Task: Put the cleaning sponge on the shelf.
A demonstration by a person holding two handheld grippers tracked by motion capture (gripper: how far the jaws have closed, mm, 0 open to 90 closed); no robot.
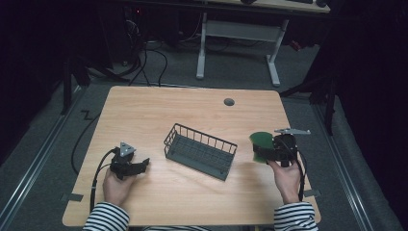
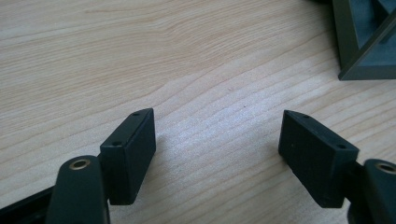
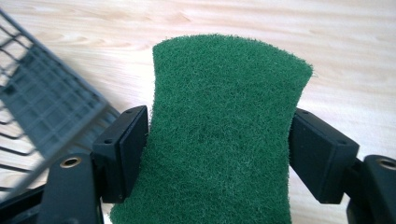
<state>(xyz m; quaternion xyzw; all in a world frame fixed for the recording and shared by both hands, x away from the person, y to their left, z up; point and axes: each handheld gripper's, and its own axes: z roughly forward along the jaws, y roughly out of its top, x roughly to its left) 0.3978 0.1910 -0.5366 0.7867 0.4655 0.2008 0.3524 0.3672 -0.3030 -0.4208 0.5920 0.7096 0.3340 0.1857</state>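
1. While the right tool (image 1: 262, 150) is lifted clear of the desk (image 1: 144, 110), it grasps a green scouring pad (image 1: 260, 140), just to the right of the wire basket (image 1: 199, 150).
2. Right gripper view: both jaws press the pad's (image 3: 224, 135) two side edges, and the pad is pinched in slightly at the grip; the basket (image 3: 42, 107) sits to the left of it, blurred.
3. Pad is not touching the basket; it is off the desk surface, near the basket's right end.
4. Left tool (image 1: 137, 167) is released, jaws spread wide with nothing between them, low over the desk to the left of the basket.
5. Left gripper view: bare desk (image 2: 187, 70) between the jaws, basket corner (image 2: 369, 42) at upper right, apart from the tool (image 2: 217, 140).
6. Basket sits at an angle mid-desk, between the two tools.
7. Striped sleeves at the near desk edge, one hand on each tool.
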